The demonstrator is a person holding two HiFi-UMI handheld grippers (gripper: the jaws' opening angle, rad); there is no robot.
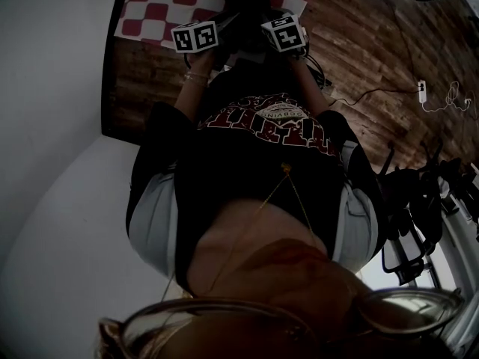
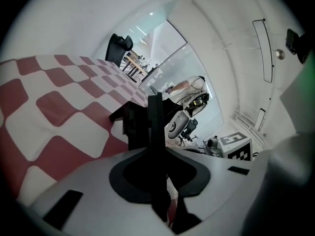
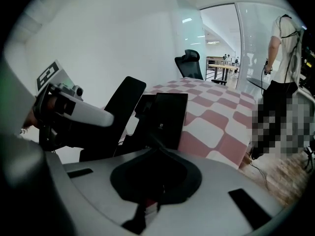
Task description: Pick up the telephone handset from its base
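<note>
In the left gripper view a black telephone handset (image 2: 155,127) stands edge-on between the jaws of my left gripper (image 2: 157,149), which is shut on it. Just behind it sits the black base (image 2: 129,124) on the checked cloth. In the right gripper view the handset (image 3: 123,102) leans tilted beside the upright base (image 3: 167,114), with the left gripper's white body (image 3: 74,113) at its side. My right gripper (image 3: 153,144) points at the foot of the base; its jaws are lost in the dark. The head view shows both marker cubes (image 1: 195,37) (image 1: 284,33) side by side at the phone.
A red-and-white checked cloth (image 2: 59,107) covers the table; its edge drops to a wooden floor (image 1: 374,58) with cables (image 1: 441,99). A black office chair (image 3: 189,63) stands at the far end. A person (image 3: 283,38) stands to the right.
</note>
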